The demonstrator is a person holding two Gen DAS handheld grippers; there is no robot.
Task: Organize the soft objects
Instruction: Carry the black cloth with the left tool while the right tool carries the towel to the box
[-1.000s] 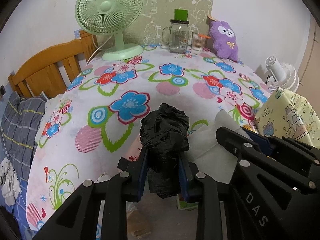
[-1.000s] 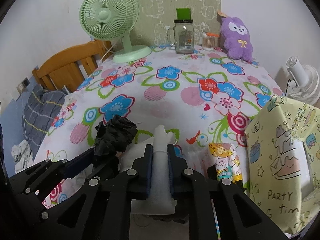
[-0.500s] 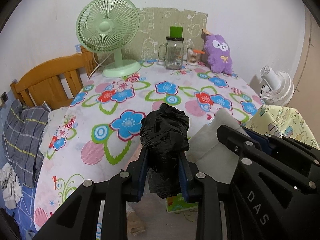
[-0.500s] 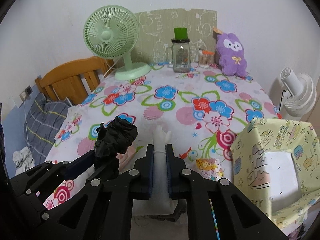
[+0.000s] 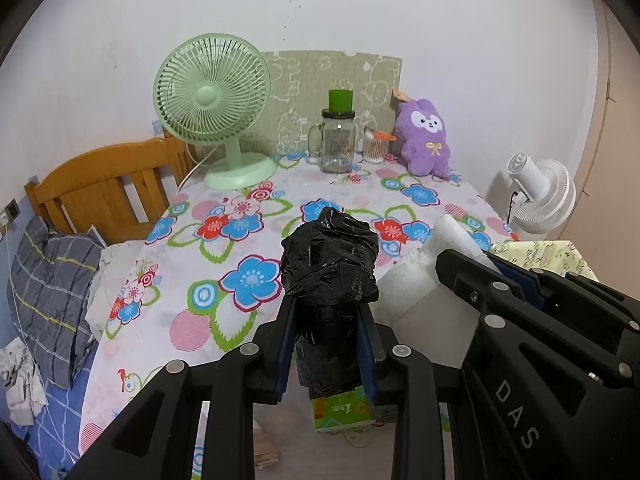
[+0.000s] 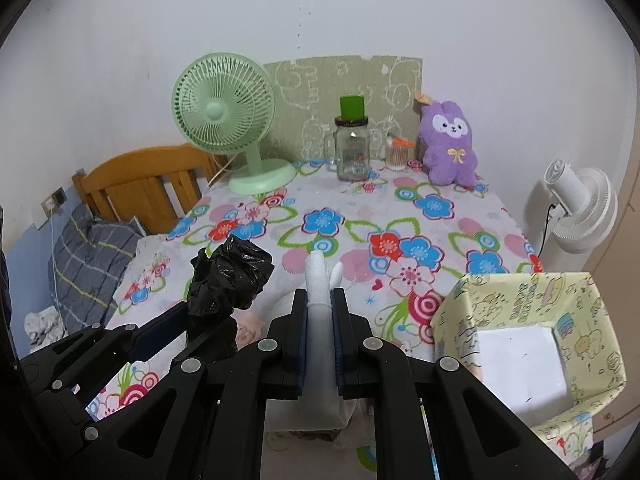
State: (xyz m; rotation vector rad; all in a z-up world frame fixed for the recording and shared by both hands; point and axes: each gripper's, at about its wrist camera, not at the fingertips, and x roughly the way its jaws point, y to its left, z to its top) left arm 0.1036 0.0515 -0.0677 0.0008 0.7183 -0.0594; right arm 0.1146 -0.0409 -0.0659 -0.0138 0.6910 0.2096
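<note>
My left gripper (image 5: 326,312) is shut on a crumpled black plastic bag (image 5: 330,264) and holds it up off the near edge of the flowered table (image 5: 248,248). The bag also shows at the left of the right wrist view (image 6: 230,280). My right gripper (image 6: 320,308) is shut on a white folded tissue (image 6: 320,276), which also shows in the left wrist view (image 5: 432,260). A yellow patterned box (image 6: 528,300) with an open top stands at the right, below my right gripper.
A green fan (image 6: 224,112), a glass jar (image 6: 352,152), a small container of swabs (image 6: 398,156) and a purple plush (image 6: 450,140) stand at the table's back. A wooden bed frame (image 6: 140,184) is left, a white fan (image 6: 580,212) right.
Both grippers have lifted and drawn back from the table with their loads still held. The table looks farther away and the box's open top has come into view.
</note>
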